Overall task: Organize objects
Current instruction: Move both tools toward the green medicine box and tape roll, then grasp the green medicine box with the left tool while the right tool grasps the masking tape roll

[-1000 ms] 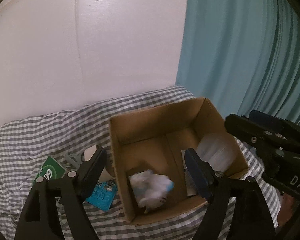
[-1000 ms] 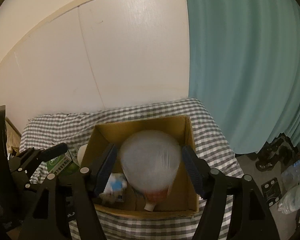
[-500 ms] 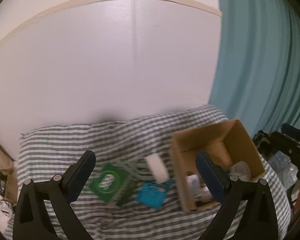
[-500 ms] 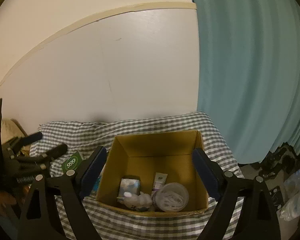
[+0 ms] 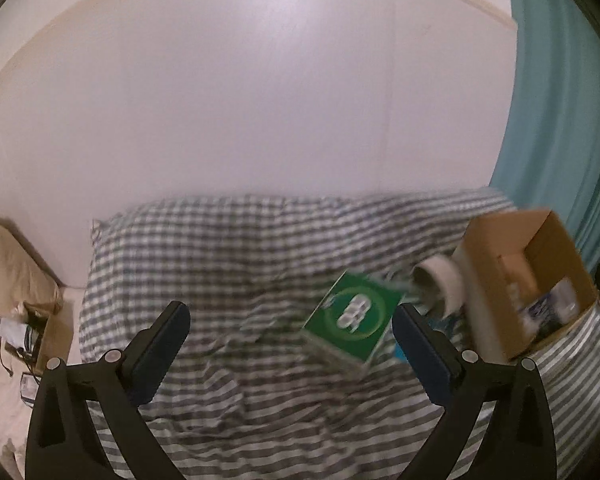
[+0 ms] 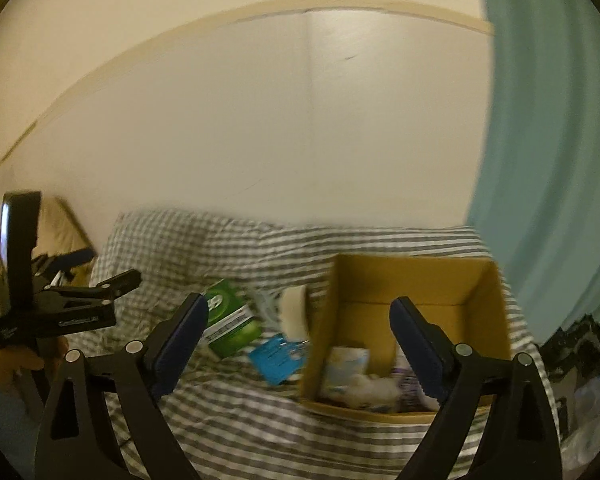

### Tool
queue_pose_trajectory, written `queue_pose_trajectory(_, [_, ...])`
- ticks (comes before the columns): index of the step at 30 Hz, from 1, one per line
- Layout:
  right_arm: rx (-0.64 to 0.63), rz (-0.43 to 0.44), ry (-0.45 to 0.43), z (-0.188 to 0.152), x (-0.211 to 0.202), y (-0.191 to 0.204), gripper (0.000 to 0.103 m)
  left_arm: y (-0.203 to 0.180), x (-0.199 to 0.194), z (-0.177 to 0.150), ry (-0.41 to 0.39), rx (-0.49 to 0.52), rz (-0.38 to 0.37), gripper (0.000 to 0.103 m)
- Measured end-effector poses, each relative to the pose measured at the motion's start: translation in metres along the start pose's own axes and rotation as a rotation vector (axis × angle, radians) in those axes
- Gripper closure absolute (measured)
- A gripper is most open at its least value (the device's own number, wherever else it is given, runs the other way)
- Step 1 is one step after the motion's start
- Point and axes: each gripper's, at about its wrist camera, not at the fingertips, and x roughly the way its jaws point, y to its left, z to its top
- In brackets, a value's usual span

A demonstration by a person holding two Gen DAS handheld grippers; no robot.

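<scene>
Two grippers hang spread and empty over the checked bedcover (image 5: 236, 264): the left gripper (image 5: 290, 340), the right gripper (image 6: 296, 332) just widened. Cardboard box (image 6: 488, 304) stands rightward; green box (image 5: 354, 316), white roll (image 5: 440, 284) beside it.

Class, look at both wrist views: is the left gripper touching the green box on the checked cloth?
Apart. The left wrist view shows the left gripper open and empty, the green box lying on the checked cloth beyond its fingertips.
</scene>
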Motion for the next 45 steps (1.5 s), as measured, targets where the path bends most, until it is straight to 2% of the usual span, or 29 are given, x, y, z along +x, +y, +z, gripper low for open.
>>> queue_pose_trajectory(3, [-0.092,0.004,0.06,-0.007,0.026,0.029,0.011,0.01,0.019,-0.014,0.028,-0.003,-0.006,0.0])
queue_pose_trajectory(5, [-0.13,0.0,0.111,-0.012,0.044,0.04,0.011,0.011,0.029,-0.021,0.05,-0.003,-0.042,0.0])
queue_pose_trajectory(10, [-0.172,-0.01,0.233,-0.018,0.091,0.052,0.011,-0.002,0.057,-0.035,0.092,0.038,-0.103,0.0])
queue_pose_trajectory(14, [-0.205,-0.003,0.328,-0.012,0.131,0.057,0.014,-0.009,0.077,-0.04,0.142,0.031,-0.178,0.0])
queue_pose_trajectory(22, [-0.216,-0.028,0.5,0.009,0.203,0.051,0.02,-0.025,0.115,-0.038,0.171,0.047,-0.179,0.0])
queue_pose_trajectory(28, [-0.289,-0.113,0.571,0.006,0.24,0.051,0.022,-0.031,0.136,-0.032,0.176,0.047,-0.217,0.0])
queue_pose_trajectory(32, [-0.321,-0.132,0.595,0.003,0.255,0.051,0.029,-0.039,0.151,-0.031,0.187,0.066,-0.253,0.0])
queue_pose_trajectory(36, [-0.362,-0.134,0.608,-0.004,0.262,0.058,0.044,-0.046,0.164,-0.037,0.204,0.083,-0.27,0.0])
queue_pose_trajectory(40, [-0.411,-0.179,0.61,-0.01,0.265,0.061,0.05,-0.044,0.165,-0.041,0.206,0.074,-0.275,0.0])
queue_pose_trajectory(42, [-0.423,-0.192,0.612,-0.011,0.265,0.061,0.06,-0.041,0.161,-0.042,0.198,0.066,-0.276,0.007])
queue_pose_trajectory(44, [-0.438,-0.21,0.611,-0.011,0.263,0.062,0.067,-0.037,0.157,-0.042,0.198,0.05,-0.284,0.009])
queue_pose_trajectory(45, [-0.44,-0.205,0.616,-0.012,0.263,0.061,0.067,-0.035,0.155,-0.043,0.2,0.041,-0.276,0.009])
